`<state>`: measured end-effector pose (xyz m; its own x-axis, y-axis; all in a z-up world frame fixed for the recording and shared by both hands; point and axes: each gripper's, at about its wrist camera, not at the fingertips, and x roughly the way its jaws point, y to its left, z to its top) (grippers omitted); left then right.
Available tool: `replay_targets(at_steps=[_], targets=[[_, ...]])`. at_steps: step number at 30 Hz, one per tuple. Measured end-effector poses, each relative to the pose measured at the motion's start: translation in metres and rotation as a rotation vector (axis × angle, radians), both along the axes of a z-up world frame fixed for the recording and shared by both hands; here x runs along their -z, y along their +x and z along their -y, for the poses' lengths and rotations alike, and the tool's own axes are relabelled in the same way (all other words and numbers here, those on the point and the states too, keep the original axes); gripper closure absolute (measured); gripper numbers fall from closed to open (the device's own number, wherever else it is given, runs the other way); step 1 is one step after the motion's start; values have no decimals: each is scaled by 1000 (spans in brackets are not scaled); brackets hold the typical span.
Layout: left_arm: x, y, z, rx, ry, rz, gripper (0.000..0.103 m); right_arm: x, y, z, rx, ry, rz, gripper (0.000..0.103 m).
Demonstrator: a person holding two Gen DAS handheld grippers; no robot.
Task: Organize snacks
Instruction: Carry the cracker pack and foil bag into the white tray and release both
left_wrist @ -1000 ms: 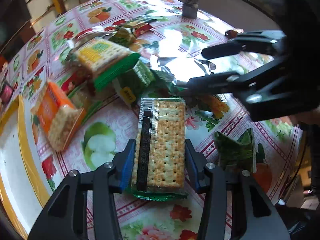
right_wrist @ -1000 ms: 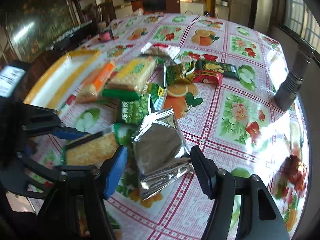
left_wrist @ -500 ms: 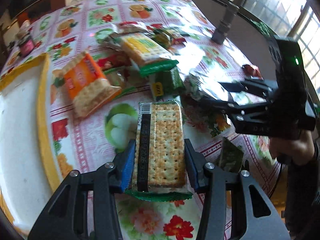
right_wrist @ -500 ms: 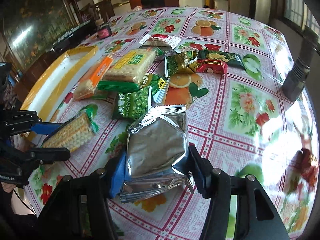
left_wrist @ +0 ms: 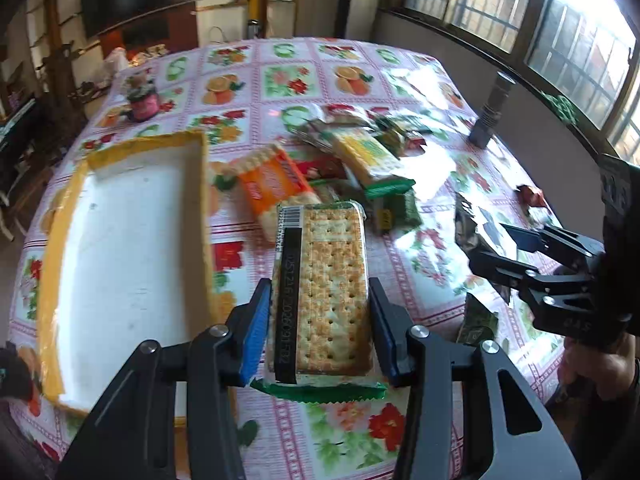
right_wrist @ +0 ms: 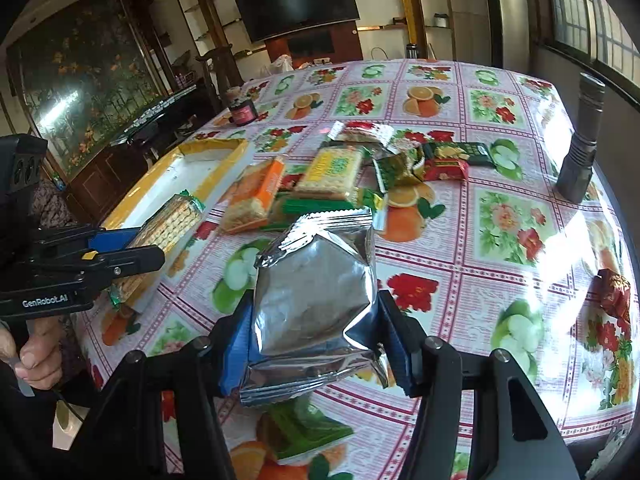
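Since the earlier frame both packs have come up off the worktop [left_wrist: 400, 64], and the right tongs [right_wrist: 316, 344] have just been closing on the silver bag [right_wrist: 312, 304], which sits between them.

The cracker pack [left_wrist: 322, 296] is clamped in the left tongs [left_wrist: 318, 324], in the lower middle of the left view. It hangs in the air with its green end toward the camera. The silver bag is squeezed on both sides by the right tongs, in the lower middle of the right view, and it is off the worktop too.

Left of the cracker pack lies the tray [left_wrist: 200, 184], white inside with a yellow rim. It looks bare. Above the cracker pack, in the middle of the frame, the other snacks are in a heap: an orange pack [left_wrist: 272, 184], a yellow pack [left_wrist: 360, 152] and some small green ones.

The step in hand looks like carrying both packs to the tray. Next, each pack must go over the yellow rim, come down flat on the white floor, and then the tongs must let go. The packs should sit side by side so the rest can fit.
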<state>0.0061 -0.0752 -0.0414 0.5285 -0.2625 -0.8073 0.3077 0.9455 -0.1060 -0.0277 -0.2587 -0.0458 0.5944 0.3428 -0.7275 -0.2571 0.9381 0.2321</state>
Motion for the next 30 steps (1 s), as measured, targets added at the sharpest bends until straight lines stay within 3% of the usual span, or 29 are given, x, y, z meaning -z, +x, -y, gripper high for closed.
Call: replay_targets(at_steps=[16,30], targets=[[-4,-4,-75,-178,14,40,55,-16,15,-62,-100,27,25,45],[-1,-8,-106,-242,7,42,55,-19,25,-104,-173,21,31,45]])
